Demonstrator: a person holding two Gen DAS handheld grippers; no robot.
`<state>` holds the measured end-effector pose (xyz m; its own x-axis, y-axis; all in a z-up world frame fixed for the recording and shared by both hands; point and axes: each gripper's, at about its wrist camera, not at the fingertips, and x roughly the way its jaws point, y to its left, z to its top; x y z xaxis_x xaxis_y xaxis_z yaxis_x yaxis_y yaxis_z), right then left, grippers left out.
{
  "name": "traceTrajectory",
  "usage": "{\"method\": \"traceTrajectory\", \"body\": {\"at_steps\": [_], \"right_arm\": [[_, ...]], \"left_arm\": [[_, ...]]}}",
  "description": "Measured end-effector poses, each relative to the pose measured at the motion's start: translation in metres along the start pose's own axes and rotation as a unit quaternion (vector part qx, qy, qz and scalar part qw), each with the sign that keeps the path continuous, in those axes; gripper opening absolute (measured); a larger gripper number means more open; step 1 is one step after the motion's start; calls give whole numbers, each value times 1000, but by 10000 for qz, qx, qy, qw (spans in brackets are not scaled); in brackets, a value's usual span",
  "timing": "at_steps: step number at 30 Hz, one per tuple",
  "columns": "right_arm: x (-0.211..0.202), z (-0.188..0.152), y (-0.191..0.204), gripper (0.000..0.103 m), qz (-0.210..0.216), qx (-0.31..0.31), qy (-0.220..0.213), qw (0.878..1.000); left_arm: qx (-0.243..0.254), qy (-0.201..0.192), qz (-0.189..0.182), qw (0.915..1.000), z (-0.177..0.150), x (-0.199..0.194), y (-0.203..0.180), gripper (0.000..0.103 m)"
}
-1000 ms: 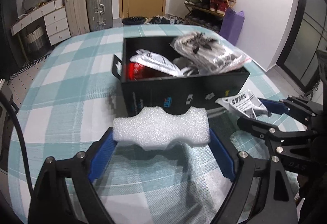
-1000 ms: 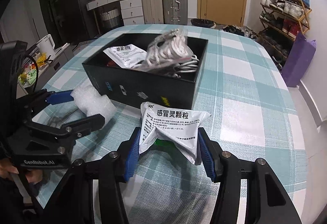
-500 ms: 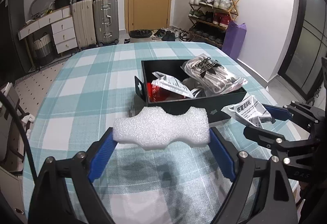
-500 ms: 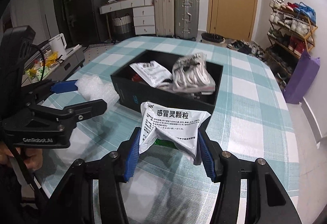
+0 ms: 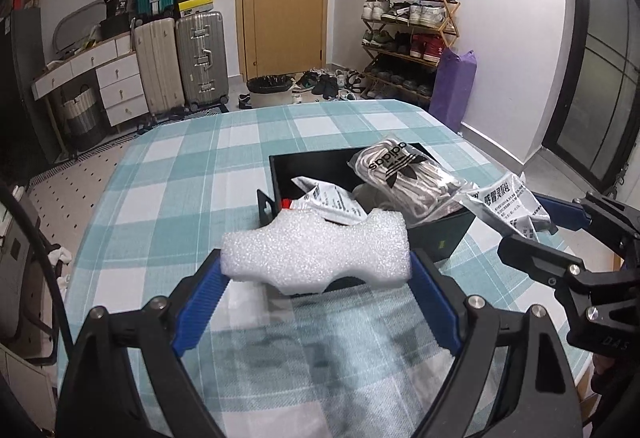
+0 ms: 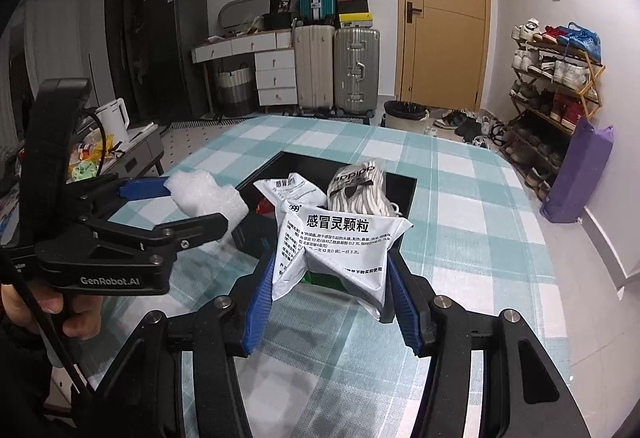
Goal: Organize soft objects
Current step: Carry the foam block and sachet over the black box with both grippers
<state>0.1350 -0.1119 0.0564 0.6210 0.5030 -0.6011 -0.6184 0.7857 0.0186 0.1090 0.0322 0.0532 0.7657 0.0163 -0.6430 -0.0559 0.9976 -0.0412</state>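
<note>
My left gripper point(image 5: 316, 270) is shut on a white foam block point(image 5: 316, 250) and holds it in the air above the near edge of the black box point(image 5: 452, 234). My right gripper point(image 6: 330, 278) is shut on a white medicine sachet point(image 6: 340, 242) with Chinese print, also held high before the box point(image 6: 404, 194). In the box lie a bag of white laces point(image 5: 404, 174) and another white sachet point(image 5: 328, 202). The left gripper with the foam block point(image 6: 204, 194) shows in the right wrist view, and the right gripper's sachet point(image 5: 508, 202) in the left wrist view.
The box stands on a table with a teal and white checked cloth point(image 5: 192, 174). Behind it are suitcases point(image 5: 200, 58), a white drawer unit point(image 5: 116, 82), a door and a shoe rack point(image 5: 408, 38). A purple bag point(image 6: 576, 174) leans by the wall.
Both grippers have risen with their loads. The box now looks smaller and lower in both views, and more of the room shows.
</note>
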Motion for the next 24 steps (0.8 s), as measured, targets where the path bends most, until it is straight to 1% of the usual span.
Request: {"method": "traceTrajectory", "body": {"at_steps": [4, 14, 20, 24], "right_arm": [[5, 7, 0, 54, -40, -59, -29, 10000], [24, 24, -9, 54, -179, -185, 71, 9996], [42, 33, -9, 54, -216, -364, 157, 9990], [59, 37, -10, 54, -317, -521, 281, 9977]], "left_arm": [[76, -14, -21, 10000, 6, 5, -2, 89], [198, 36, -38, 9998, 24, 27, 0, 89], [163, 58, -48, 9998, 33, 39, 3, 89], [105, 60, -58, 9999, 36, 45, 7, 89]]}}
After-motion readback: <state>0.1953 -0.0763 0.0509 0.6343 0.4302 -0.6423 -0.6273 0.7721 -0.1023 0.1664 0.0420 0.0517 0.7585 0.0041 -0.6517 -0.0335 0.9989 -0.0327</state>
